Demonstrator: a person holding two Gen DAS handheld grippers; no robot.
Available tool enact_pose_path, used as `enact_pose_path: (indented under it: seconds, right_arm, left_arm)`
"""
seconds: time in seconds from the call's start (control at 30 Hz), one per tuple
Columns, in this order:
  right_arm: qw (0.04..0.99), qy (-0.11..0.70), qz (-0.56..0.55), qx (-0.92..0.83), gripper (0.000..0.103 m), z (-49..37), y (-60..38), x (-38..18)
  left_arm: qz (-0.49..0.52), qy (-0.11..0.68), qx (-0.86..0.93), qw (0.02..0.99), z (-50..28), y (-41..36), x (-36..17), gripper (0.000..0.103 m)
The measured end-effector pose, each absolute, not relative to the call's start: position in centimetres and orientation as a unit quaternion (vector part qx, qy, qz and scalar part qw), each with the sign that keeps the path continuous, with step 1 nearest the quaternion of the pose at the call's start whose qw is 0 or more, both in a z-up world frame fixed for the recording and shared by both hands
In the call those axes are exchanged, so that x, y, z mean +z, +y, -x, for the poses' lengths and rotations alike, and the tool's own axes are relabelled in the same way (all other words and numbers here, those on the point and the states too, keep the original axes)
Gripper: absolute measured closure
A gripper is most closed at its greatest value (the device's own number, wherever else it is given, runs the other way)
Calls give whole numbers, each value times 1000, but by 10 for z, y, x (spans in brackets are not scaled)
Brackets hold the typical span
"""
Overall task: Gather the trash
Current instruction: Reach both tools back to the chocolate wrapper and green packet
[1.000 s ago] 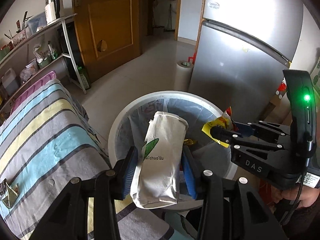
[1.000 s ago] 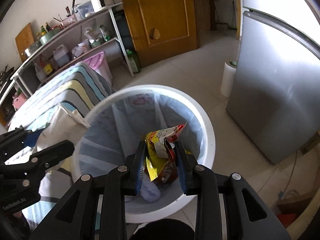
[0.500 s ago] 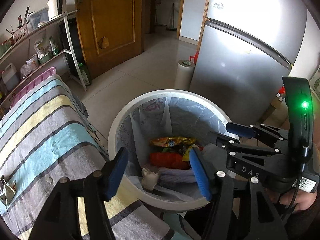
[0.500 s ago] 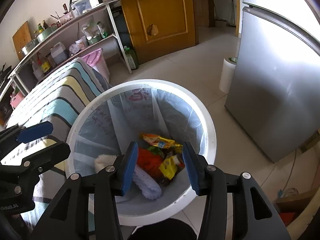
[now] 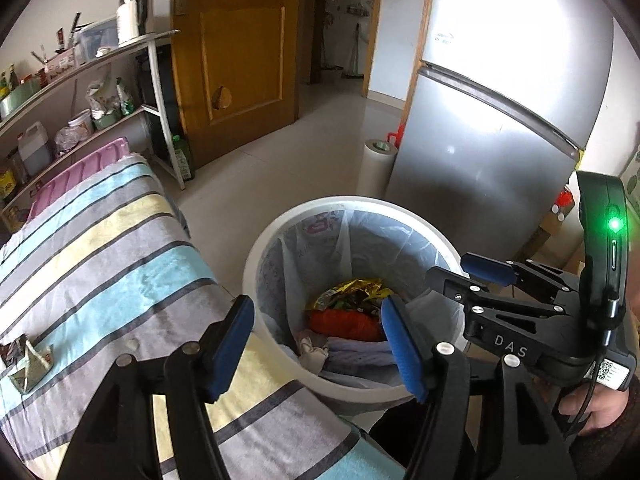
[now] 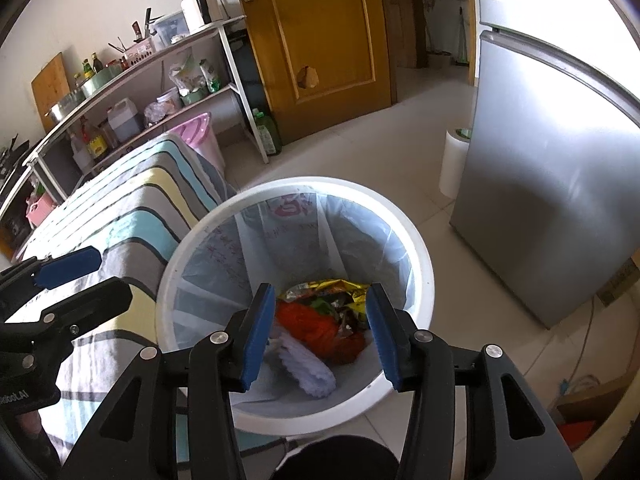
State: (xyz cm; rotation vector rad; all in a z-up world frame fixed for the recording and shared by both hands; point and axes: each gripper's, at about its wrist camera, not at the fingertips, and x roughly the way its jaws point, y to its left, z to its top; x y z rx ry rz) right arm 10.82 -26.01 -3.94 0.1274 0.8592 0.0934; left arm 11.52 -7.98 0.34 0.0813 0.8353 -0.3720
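Both tongs are the same build: matte black skeletal plastic frames with triangular cut-outs, silver round screw heads at the pivots, blue ribbed pads on the inner finger faces. Left tongs [image 5: 318, 344]; right tongs [image 6: 318, 334]. Seen from the left camera, the right unit carries white "DAS" lettering on its side, an upright black module with a lit green LED, a thin black cable, and a small white QR-type sticker near the handle. A hand [image 5: 596, 412] grips that handle, dark sleeve at the wrist.

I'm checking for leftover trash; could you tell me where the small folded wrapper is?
In the left wrist view, the folded wrapper lies at far left on the striped cloth, apart from the bin.
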Motion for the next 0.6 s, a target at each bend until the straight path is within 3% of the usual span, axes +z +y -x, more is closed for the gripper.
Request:
enact_pose_path:
  seconds: [0.6]
  right_arm:
    - [922, 373, -56, 82, 54, -89, -212, -2]
  left_arm:
    - [-3, 359, -130, 924, -82, -10, 30, 32]
